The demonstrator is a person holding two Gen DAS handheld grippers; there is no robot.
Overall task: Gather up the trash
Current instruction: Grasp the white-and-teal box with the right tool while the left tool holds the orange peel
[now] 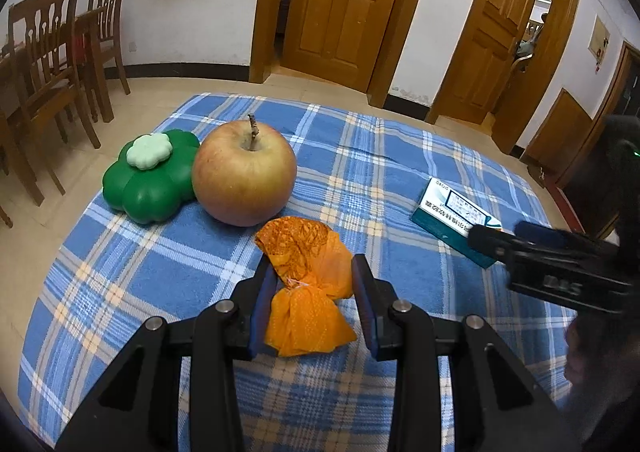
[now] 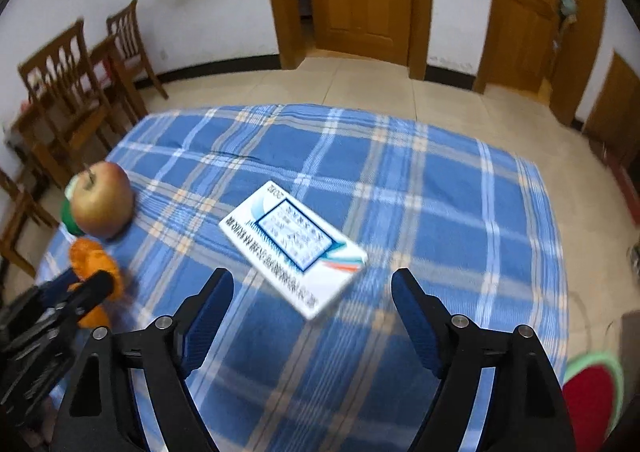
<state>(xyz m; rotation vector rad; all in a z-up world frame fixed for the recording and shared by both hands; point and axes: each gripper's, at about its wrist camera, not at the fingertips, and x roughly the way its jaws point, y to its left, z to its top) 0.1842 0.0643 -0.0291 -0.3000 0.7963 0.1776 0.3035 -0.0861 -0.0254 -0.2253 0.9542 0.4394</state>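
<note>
A crumpled orange wrapper [image 1: 308, 284] lies between the fingers of my left gripper [image 1: 313, 260]. The blue pads touch it on both sides, so the gripper is shut on it. The right wrist view shows the same wrapper [image 2: 94, 264] at the left edge, with the left gripper [image 2: 86, 278] around it. A flat white and teal box [image 2: 292, 248] lies on the plaid cloth just ahead of my right gripper [image 2: 312, 272]. That gripper is open, with its fingers apart from the box. The left wrist view has the box [image 1: 452, 212] at the right, and the right gripper [image 1: 500, 232] reaches in over its near end.
An apple [image 1: 244, 172] and a green flower-shaped container [image 1: 148, 180] stand just beyond the wrapper on the blue plaid tablecloth [image 1: 360, 172]. Wooden chairs [image 1: 48, 72] stand left of the table. A red and green round mat [image 2: 592, 396] lies low at the right.
</note>
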